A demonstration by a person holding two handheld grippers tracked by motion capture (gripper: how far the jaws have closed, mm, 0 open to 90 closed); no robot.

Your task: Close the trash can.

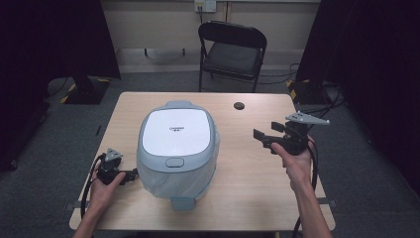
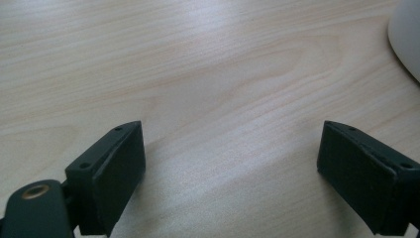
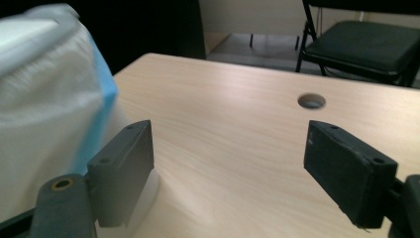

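A white and pale blue rice cooker (image 1: 177, 150) with its lid down stands in the middle of the wooden table (image 1: 247, 183), wrapped in a thin clear bag. My left gripper (image 1: 132, 174) rests low on the table just left of the cooker, its jaws wide apart with bare wood between them (image 2: 233, 163). A curve of the cooker (image 2: 408, 39) shows at the upper right of the left gripper view. My right gripper (image 1: 261, 139) is held above the table to the cooker's right, open and empty (image 3: 228, 163), with the bagged cooker (image 3: 44, 99) blurred at the left.
A round cable hole (image 1: 239, 105) (image 3: 311, 101) sits near the table's far edge. A black folding chair (image 1: 233, 49) (image 3: 366, 39) stands behind the table. Dark curtains hang at both sides, and cables lie on the grey floor at the right.
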